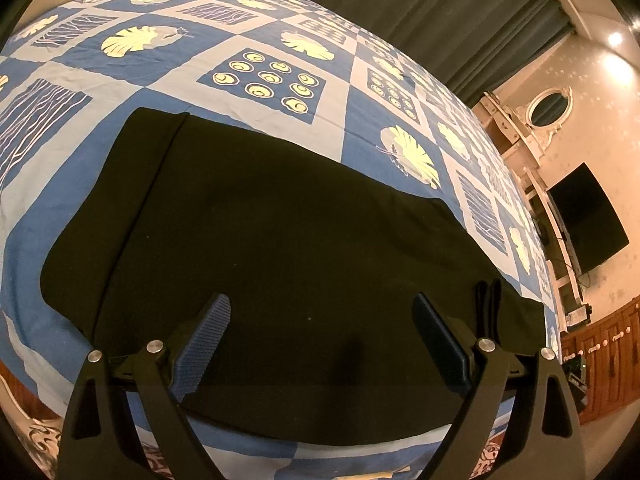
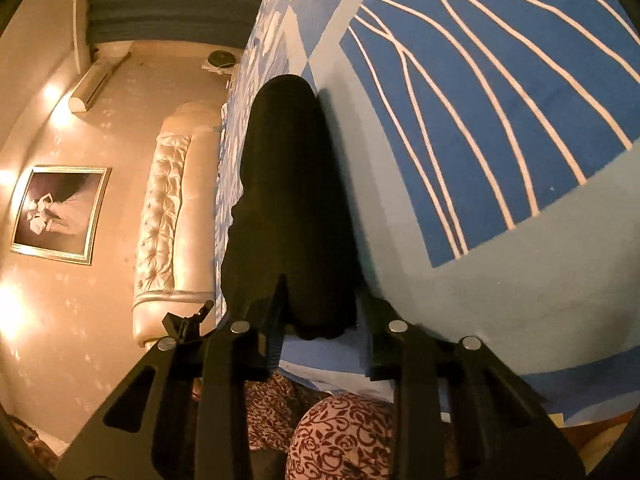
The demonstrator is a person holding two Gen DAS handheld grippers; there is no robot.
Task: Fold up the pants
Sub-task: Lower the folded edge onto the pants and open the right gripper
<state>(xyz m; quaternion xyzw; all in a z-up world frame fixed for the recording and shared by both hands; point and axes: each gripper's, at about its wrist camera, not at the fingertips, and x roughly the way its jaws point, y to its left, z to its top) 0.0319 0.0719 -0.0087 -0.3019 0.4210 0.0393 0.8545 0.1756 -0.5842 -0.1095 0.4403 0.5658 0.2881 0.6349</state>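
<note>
We have the black pants [image 1: 280, 248] spread flat on the bed, close to its near edge, lying across the blue patterned bedspread [image 1: 224, 36]. In the left wrist view they already look doubled over: one long, wide dark panel with a seam line running along its left part, and a small strap or loop of black fabric [image 1: 488, 300] standing up near its right end. We judge the legs are laid one on the other so the next fold can shorten the length.

Our left gripper [image 1: 322, 344] hovers over the near part of the pants with its jaws spread wide and nothing between the blue ribbed pads [image 1: 204, 344]; it seems held there ready to press or pinch the cloth.

In the right wrist view the camera is tilted, so the bedspread rises like a wall. Our right gripper [image 2: 320, 328] sits at the bed's edge with one end of the pants [image 2: 296, 200] between its fingers. The fingers stand apart, and the cloth's end is bunched in the gap; whether they actually pinch it we cannot tell, since dark fabric hides the contact. We judge this end is being held for lifting and carrying over.

No containers appear in either view. Beyond the bed are a dark curtain [image 1: 432, 12], a wall-mounted screen [image 1: 588, 220], a tufted headboard [image 2: 168, 208] and a framed picture [image 2: 60, 212].
</note>
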